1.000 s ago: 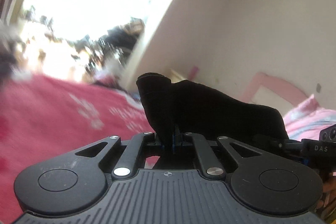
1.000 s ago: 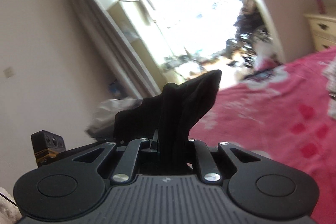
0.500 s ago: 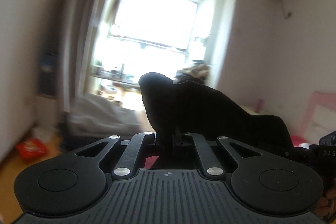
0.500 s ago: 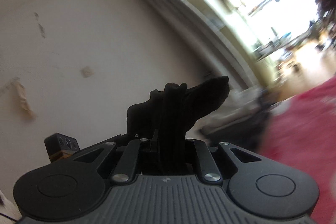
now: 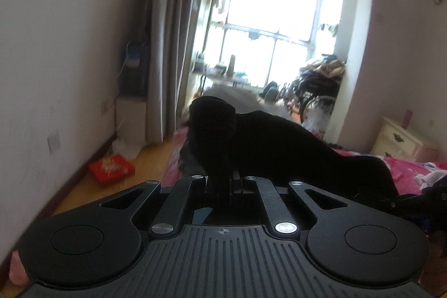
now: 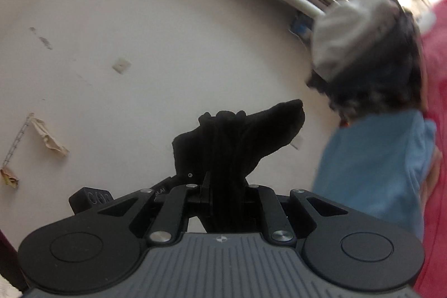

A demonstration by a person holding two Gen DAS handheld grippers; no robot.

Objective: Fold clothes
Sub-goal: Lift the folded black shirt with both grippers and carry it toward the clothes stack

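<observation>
A black garment [image 5: 273, 147] is stretched between both grippers, held up above the pink bed [image 5: 405, 169]. My left gripper [image 5: 223, 180] is shut on one edge of it, and the cloth bunches up over the fingers and runs off to the right. In the right wrist view the same black garment [image 6: 240, 136] stands up in a thick fold from my right gripper [image 6: 226, 194], which is shut on it. The fingertips of both grippers are hidden by the cloth. The left gripper's black body [image 6: 92, 197] shows at the lower left of the right wrist view.
A pile of clothes, blue [image 6: 374, 169], dark and grey [image 6: 357, 30], lies on the red bed at the right. A grey curtain [image 5: 167, 32], a bright window [image 5: 273, 27], a red box [image 5: 111, 168] on the wooden floor and a cream nightstand [image 5: 402, 141] surround the bed.
Both grippers have swung sideways with the black garment still clamped. The left view turned from the bed toward the window and curtain; the right view turned from the window toward the bare wall and clothes pile.
</observation>
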